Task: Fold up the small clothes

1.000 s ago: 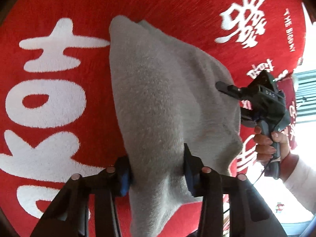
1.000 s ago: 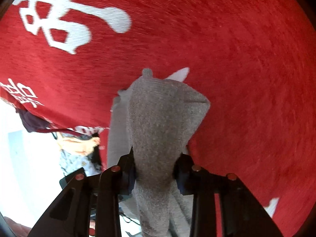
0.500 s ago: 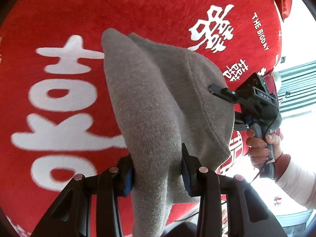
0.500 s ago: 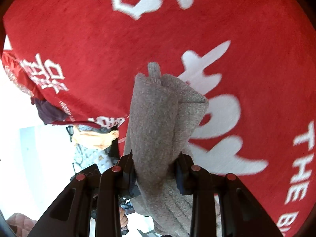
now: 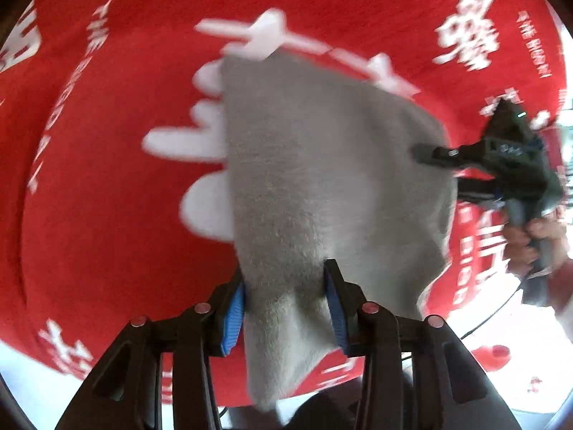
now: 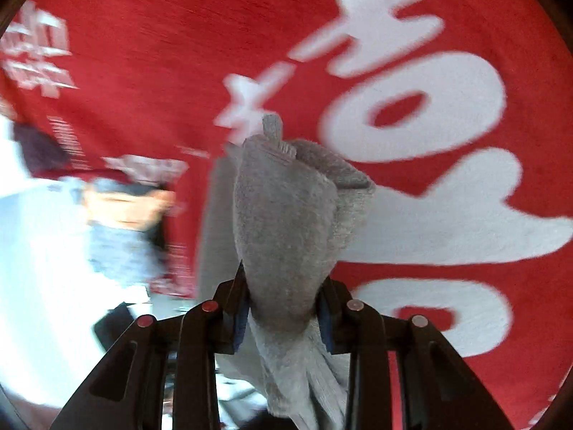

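Both grippers clamp one grey knitted garment [image 5: 322,186], held up above a red cloth [image 5: 107,179] printed with white characters. The left gripper [image 5: 284,308] pinches a bunched edge between its blue pads [image 5: 234,317], the fabric spreading out toward the right gripper [image 5: 429,153], which bites the far edge. Seen from the right wrist, that gripper [image 6: 283,317] grips a rolled fold [image 6: 286,222]; motion blur hides what sort of garment it is.
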The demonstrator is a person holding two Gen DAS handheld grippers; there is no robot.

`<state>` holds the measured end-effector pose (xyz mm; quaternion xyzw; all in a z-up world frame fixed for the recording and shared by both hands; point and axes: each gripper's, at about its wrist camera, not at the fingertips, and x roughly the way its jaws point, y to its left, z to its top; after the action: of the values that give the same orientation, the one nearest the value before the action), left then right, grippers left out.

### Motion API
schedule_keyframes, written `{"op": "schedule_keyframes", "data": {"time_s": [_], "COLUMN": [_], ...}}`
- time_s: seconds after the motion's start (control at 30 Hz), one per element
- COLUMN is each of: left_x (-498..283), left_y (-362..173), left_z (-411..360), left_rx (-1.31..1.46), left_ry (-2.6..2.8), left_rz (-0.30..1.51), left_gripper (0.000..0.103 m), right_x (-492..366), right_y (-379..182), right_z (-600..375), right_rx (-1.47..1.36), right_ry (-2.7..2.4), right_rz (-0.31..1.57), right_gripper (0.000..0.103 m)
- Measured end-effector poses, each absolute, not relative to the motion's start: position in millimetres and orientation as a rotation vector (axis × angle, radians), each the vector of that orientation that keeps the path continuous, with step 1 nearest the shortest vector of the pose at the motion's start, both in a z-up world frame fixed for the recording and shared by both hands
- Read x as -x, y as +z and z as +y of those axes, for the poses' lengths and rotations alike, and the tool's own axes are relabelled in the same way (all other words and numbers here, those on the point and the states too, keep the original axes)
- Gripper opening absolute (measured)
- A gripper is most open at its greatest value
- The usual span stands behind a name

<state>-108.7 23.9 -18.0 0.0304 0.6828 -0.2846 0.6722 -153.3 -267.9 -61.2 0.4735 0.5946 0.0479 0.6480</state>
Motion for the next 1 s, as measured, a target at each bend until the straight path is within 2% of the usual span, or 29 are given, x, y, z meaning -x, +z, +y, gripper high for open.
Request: {"op": "schedule_keyframes", "data": {"time_s": [0.03, 0.1, 0.13, 0.17, 0.33, 0.53, 0.6, 0.63, 0.67, 0.83, 1.0], "left_x": [109, 109, 109, 110, 111, 114, 117, 118, 119, 125, 130], "left_y": [-19, -16, -15, -12, -7, -8, -7, -7, -7, -6, -9], "left_z": [30, 40, 43, 46, 51, 41, 40, 37, 35, 34, 32], "left_rx": [-0.060, -0.052, -0.069, -0.098, -0.136, -0.157, -0.177, -0.189, -0.208, -0.258, -0.287], "left_ry": [-0.619, -0.592, -0.571, -0.541, -0.490, -0.476, -0.480, -0.479, -0.482, -0.487, -0.502], "left_rz": [1.540, 1.536, 1.530, 1.519, 1.517, 1.528, 1.522, 1.517, 1.511, 1.491, 1.501], "left_gripper": [0.045, 0.053, 0.069, 0.080, 0.080, 0.080, 0.080, 0.080, 0.080, 0.080, 0.080], "right_x": [154, 158, 162, 167, 205, 232, 230, 227, 227, 239, 248], "right_y": [-61, -51, -44, -39, -10, -31, -39, -45, -46, -41, -39], "right_z": [-270, -274, -276, -276, -256, -209, -204, -203, -204, -205, -208], "right_rx": [-1.076, -1.033, -1.006, -0.991, -1.001, -1.054, -1.057, -1.038, -1.010, -0.800, -0.788], "right_ry": [0.085, 0.033, 0.018, 0.016, 0.095, 0.179, 0.138, 0.093, 0.056, -0.071, -0.090], "right_rz": [1.359, 1.365, 1.365, 1.363, 1.353, 1.411, 1.411, 1.418, 1.422, 1.436, 1.448], "right_gripper": [0.043, 0.053, 0.057, 0.057, 0.057, 0.057, 0.050, 0.034, 0.009, 0.007, 0.008]}}
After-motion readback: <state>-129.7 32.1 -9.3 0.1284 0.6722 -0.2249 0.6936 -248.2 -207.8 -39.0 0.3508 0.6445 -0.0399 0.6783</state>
